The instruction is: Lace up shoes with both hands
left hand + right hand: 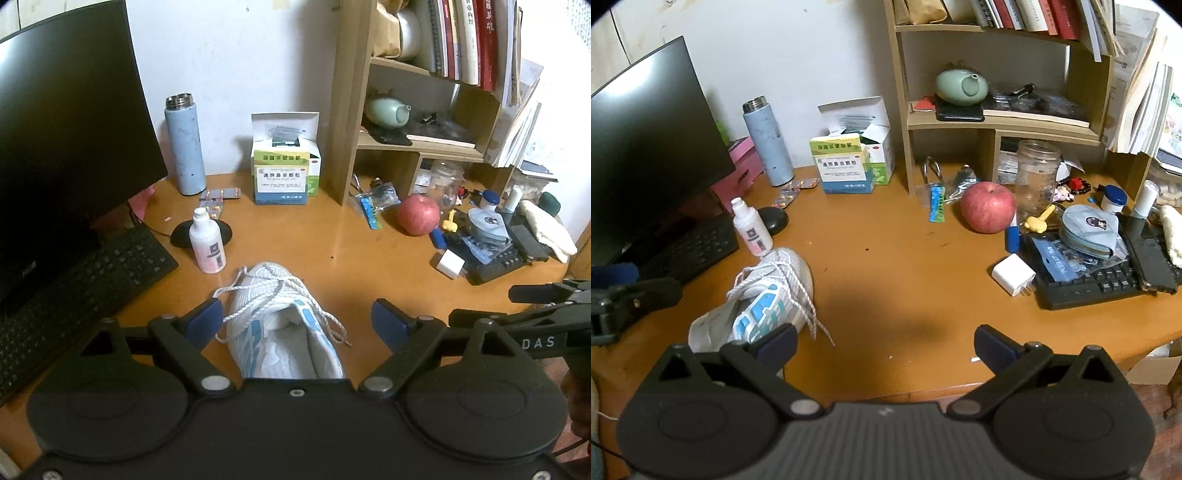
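Holding both grippers low over the orange-brown desk, you have nothing gripped in either one. Your left gripper has its jaws spread wide, and the white sneaker with light-blue panels sits between its blue pads, toe pointing away from you, heel nearest the camera. The white lace is threaded loosely across the tongue, with loose ends trailing down both sides of the shoe onto the desk; the left pad looks just beside a strand, though you cannot tell if it touches. Your right gripper is also wide open, hanging over bare desk to the right of the sneaker, its left pad just in front of the shoe's side. A white bottle with a pink label stands just beyond the toe, a black keyboard lies to the left, and a red apple rests well apart on the right.
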`<action>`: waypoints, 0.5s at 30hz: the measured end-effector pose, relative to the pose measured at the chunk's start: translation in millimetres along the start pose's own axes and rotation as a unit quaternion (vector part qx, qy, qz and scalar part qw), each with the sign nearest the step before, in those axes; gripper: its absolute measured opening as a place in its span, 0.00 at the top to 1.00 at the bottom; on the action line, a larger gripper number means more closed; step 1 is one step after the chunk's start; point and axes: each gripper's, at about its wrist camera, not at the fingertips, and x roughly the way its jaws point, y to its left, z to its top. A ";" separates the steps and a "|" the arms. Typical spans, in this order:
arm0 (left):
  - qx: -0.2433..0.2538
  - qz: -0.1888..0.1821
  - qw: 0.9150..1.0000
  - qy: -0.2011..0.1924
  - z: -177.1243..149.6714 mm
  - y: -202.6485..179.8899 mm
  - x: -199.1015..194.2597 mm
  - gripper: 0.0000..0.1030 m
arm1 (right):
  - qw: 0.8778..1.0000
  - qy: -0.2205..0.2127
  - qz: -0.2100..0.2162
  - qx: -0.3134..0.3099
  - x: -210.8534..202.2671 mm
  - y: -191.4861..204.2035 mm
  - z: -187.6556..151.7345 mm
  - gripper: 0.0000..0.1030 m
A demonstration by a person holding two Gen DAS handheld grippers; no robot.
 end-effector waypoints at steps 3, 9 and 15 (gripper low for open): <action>-0.001 -0.008 1.000 0.003 4.7 3.1 1.4 0.14 | 1.000 0.002 -0.007 -0.005 1.6 4.2 -0.7 0.01; -0.003 -0.023 1.000 0.009 14.1 9.4 4.3 0.14 | 1.000 0.018 -0.016 -0.018 4.6 11.9 10.4 0.01; 0.005 -0.034 0.999 0.008 10.7 9.8 4.6 0.14 | 1.000 0.008 -0.016 -0.014 8.1 17.6 14.0 0.01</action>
